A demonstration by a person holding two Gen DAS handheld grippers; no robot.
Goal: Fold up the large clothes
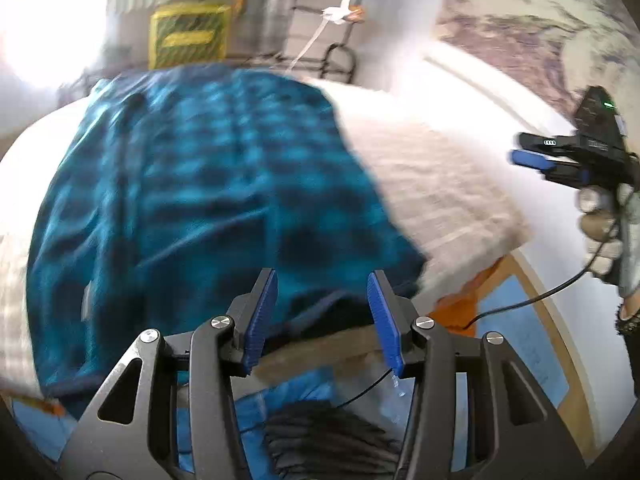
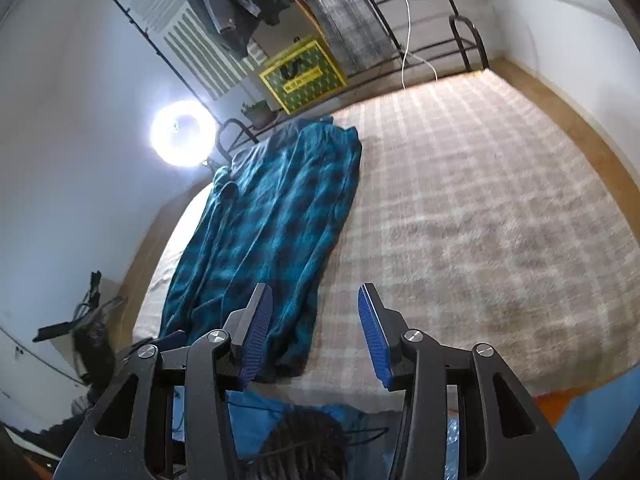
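A large teal and dark blue checked garment [image 1: 192, 184] lies spread lengthwise on the bed; it also shows in the right wrist view [image 2: 272, 224], along the bed's left side. My left gripper [image 1: 322, 312] is open and empty, just above the garment's near edge. My right gripper [image 2: 316, 332] is open and empty, hovering over the garment's near right corner and the bed cover. The right gripper also shows in the left wrist view [image 1: 532, 152], held off to the right over the bed; there its jaws look nearly together.
The bed has a beige checked cover [image 2: 480, 200]. A metal rack [image 2: 440, 40] with a yellow-green box [image 2: 302, 74] stands behind it, next to a bright ring light [image 2: 182, 134]. Blue cloth and dark braided hair [image 2: 300, 448] lie below the grippers.
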